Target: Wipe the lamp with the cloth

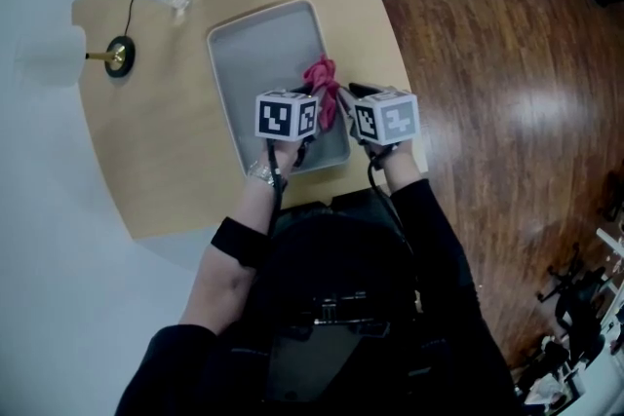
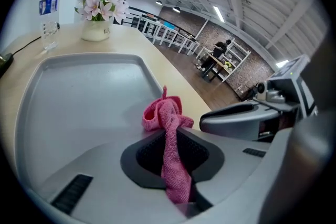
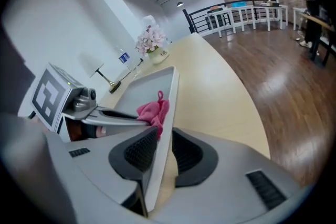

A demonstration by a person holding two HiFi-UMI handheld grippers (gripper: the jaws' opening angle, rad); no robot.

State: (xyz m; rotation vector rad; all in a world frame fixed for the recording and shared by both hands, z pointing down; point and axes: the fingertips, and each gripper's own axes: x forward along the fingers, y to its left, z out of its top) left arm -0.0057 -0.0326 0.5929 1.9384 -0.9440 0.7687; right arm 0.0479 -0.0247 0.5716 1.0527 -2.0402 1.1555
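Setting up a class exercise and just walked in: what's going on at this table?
A person holds tongs in each hand over a tray. The left tongs are shut on a pink cloth. The right tongs stand open astride the tray's rim. The lamp stands untouched, away to the left.

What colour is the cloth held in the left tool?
Pink cloth, clearest in the left gripper view.

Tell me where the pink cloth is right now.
In the head view the pink cloth is pinched in the left gripper over the near right corner of the grey tray, close beside the right gripper.
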